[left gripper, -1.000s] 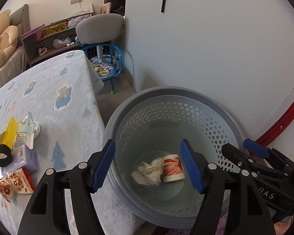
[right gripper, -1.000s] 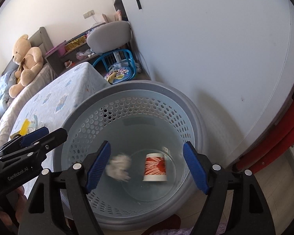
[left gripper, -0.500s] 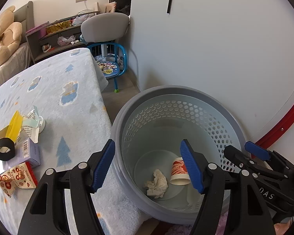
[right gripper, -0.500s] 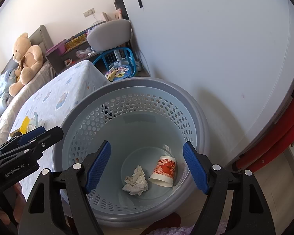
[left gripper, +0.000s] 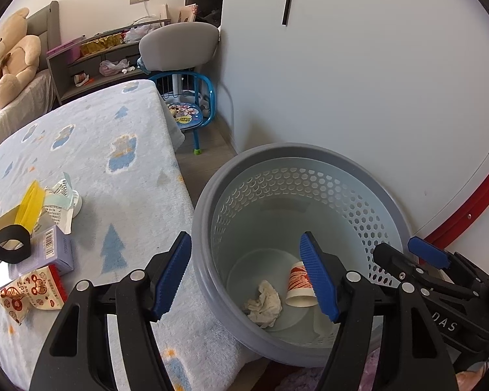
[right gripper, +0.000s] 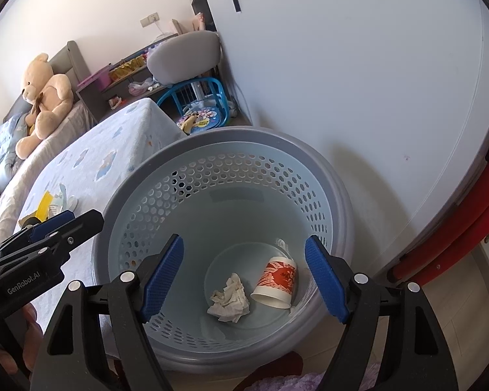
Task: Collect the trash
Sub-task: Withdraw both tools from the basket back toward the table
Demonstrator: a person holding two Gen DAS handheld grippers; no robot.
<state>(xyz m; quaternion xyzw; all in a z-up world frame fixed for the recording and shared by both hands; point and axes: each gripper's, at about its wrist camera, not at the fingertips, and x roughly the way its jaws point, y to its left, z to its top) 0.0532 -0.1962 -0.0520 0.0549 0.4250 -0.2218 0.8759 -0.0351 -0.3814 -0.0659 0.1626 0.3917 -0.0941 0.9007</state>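
Crumpled tissue (right gripper: 229, 299): lies on the floor of the basket, loose, just left of the cup.
Paper cup (right gripper: 274, 280): white with a red pattern, on its side at the basket's bottom, mouth toward the camera, just beside the tissue; whether they touch I cannot tell.
Basket (right gripper: 334, 202): round grey bin with a perforated wall, standing on the floor between the bed edge and the white wall.
Right gripper (right gripper: 244, 278): hovers above the basket's near rim, pointing down into it; its blue pads stand apart with nothing between them, and the jaws have just been opening a little further.
Left gripper (left gripper: 246, 273): held over the basket's left rim and the bed edge, jaws spread wide, gripping nothing.
Remaining trash (left gripper: 32, 238): a heap on the bed: a yellow wrapper, a printed white wrapper, a lilac box, a black ring and a red-and-white snack packet, well apart from the basket.
Bed (left gripper: 120, 137): covered in a pale blue blanket with cloud and tree prints.
Background: a teddy bear (right gripper: 44, 96) and a blue chair (left gripper: 192, 110) sit at the far end.
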